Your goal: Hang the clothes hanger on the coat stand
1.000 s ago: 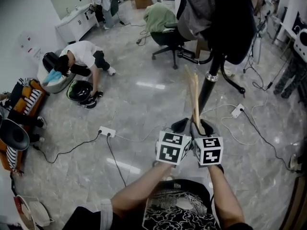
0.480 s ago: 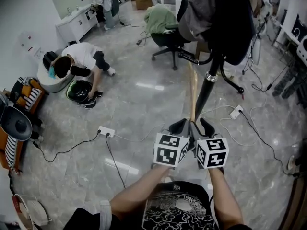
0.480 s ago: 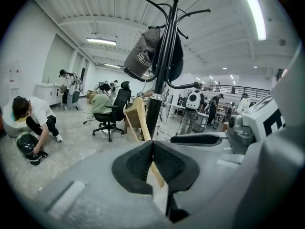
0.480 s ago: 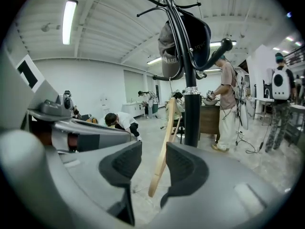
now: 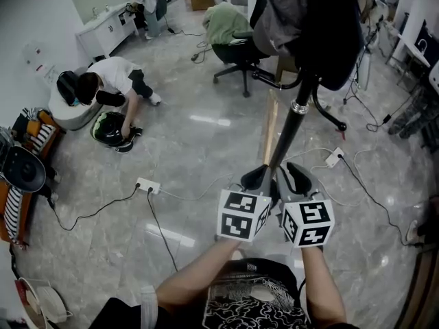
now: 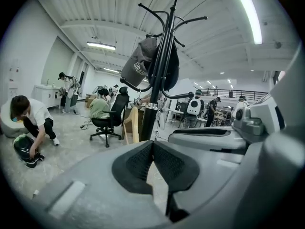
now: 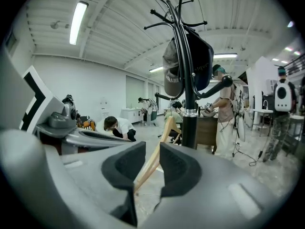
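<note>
Right claw [image 5: 293,178]: jaws closing, with the lower end of the clothes hanger [image 5: 269,125] between them. In the right gripper view the wood [image 7: 164,137] crosses the gap at a slant and appears to bear on both pads, so I take it as pinched.

Left claw [image 5: 258,179]: pads pressed together, nothing between them. It sits just beside the right claw, on the side away from the pole.

Hanger: clear of the floor, carried only at its bottom end. Its long axis runs up and away from the right claw and leans slightly toward the coat stand [image 5: 291,125]. Its far end sits close beside the pole.

Coat stand: straight ahead of both claws, the pole just right of the hanger in the head view. The free branches [image 7: 164,23] fan out high above the hanger's top, past the dark bag and cap already hanging there. The hanger's own hook is too small to make out.

Judgement: the move turns on height. The right claw is the nearer one, and it must lift along the pole.
</note>
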A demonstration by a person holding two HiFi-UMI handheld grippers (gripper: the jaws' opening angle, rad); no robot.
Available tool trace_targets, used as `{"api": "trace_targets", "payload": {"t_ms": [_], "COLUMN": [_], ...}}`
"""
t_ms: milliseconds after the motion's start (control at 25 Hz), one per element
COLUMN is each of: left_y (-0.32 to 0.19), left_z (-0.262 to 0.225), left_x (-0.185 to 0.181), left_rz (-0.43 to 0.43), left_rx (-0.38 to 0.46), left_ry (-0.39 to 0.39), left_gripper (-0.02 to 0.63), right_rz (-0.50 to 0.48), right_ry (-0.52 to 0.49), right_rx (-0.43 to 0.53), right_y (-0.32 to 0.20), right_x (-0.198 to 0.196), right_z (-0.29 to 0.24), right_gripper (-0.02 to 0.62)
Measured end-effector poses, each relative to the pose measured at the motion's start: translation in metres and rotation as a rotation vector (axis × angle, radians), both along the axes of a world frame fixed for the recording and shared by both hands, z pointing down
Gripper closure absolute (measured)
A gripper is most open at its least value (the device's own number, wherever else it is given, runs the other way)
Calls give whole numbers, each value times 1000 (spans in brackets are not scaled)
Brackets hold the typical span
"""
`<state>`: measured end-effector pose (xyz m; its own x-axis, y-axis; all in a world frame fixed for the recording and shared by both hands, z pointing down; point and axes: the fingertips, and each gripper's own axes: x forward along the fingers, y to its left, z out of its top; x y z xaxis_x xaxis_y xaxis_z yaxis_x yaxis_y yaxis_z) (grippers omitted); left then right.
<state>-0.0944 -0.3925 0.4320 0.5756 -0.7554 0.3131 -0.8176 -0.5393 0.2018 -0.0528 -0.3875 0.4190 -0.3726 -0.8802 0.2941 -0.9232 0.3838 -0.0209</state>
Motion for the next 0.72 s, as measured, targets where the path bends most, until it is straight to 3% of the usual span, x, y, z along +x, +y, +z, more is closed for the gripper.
{"api": "trace_targets", "payload": {"t_ms": [320,720], "left_y": [1,5], "left_z": [-14,-15], "left_x": [9,17], "left_rz": [28,38], "left_rx": [32,61], "left_ry": [4,-14], "left_gripper": [601,601], "right_rz": [15,3], "right_ry": [-12,-13], "right_rx": [29,39], "right_y": [4,10], "right_x": [5,9], "right_z": [-21,-22], "right_gripper": [592,594]}}
